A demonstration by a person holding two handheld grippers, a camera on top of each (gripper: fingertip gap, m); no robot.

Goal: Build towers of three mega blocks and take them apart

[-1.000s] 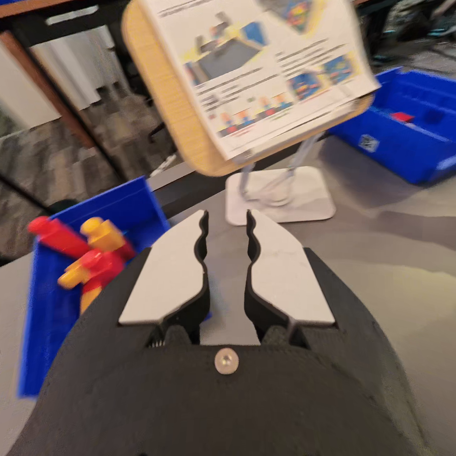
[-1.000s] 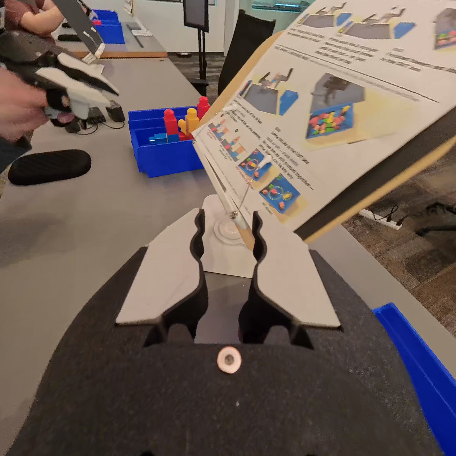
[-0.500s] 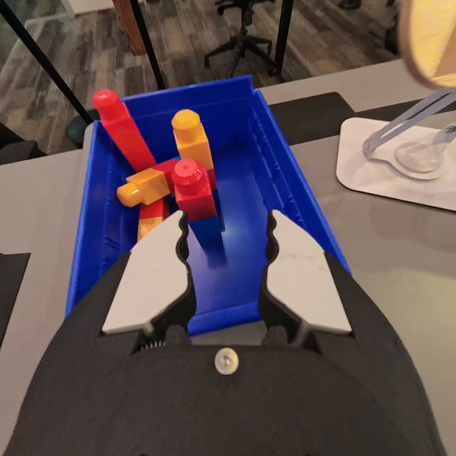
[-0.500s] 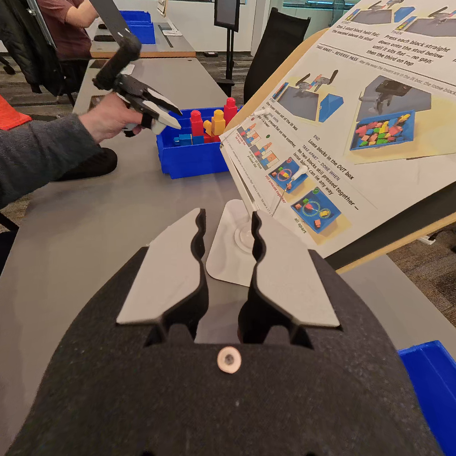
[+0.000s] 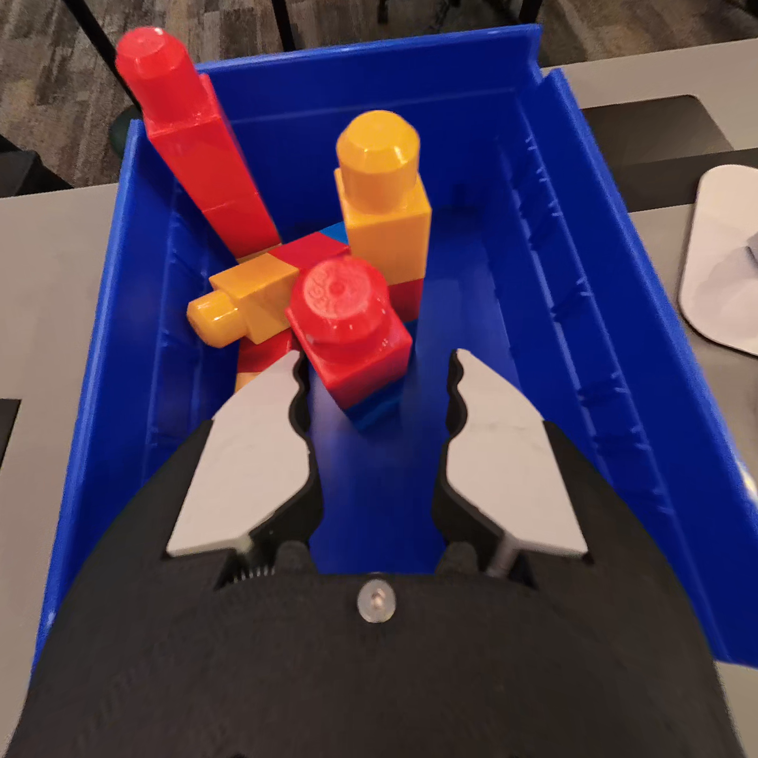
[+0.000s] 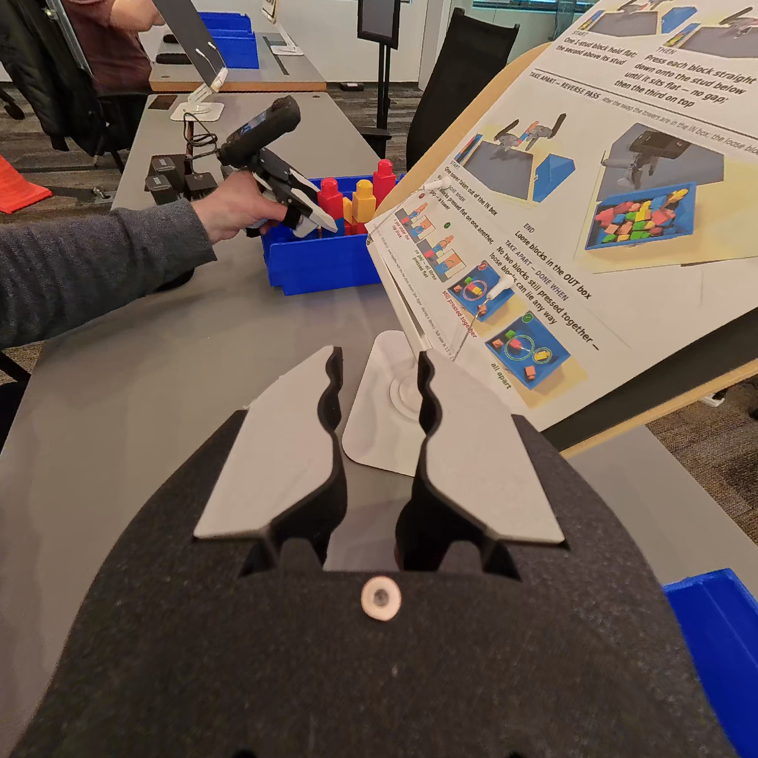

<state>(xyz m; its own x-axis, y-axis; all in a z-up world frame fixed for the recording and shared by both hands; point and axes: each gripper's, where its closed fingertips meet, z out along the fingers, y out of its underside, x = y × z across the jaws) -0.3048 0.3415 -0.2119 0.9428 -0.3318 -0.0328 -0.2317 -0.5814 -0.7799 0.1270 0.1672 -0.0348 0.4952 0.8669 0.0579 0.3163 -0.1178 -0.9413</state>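
Note:
A blue bin (image 5: 574, 287) holds several block towers. A tower with a red top over blue blocks (image 5: 352, 336) stands nearest. A yellow-topped tower (image 5: 385, 205) stands behind it, an all-red tower (image 5: 192, 156) leans at the back left, and a yellow-ended tower (image 5: 242, 303) lies on its side. My left gripper (image 5: 375, 359) is open inside the bin, its tips level with the red-topped tower's side, not touching it. It also shows in the right wrist view (image 6: 311, 213), held by a hand over the same bin (image 6: 324, 262). My right gripper (image 6: 379, 361) is open and empty above the table.
A tilted board with an instruction sheet (image 6: 574, 197) stands on a white base (image 6: 381, 410) on the grey table (image 6: 164, 389), just ahead of my right gripper. A second blue bin's corner (image 6: 718, 640) is at the lower right. A person's grey sleeve (image 6: 90, 262) reaches in from the left. One gripper's finger ends stand about 50 cm off the other's.
My left gripper swung left from the stand to the blue bin, moved down into it and opened wider. My right gripper has stayed nearly in place and kept its opening.

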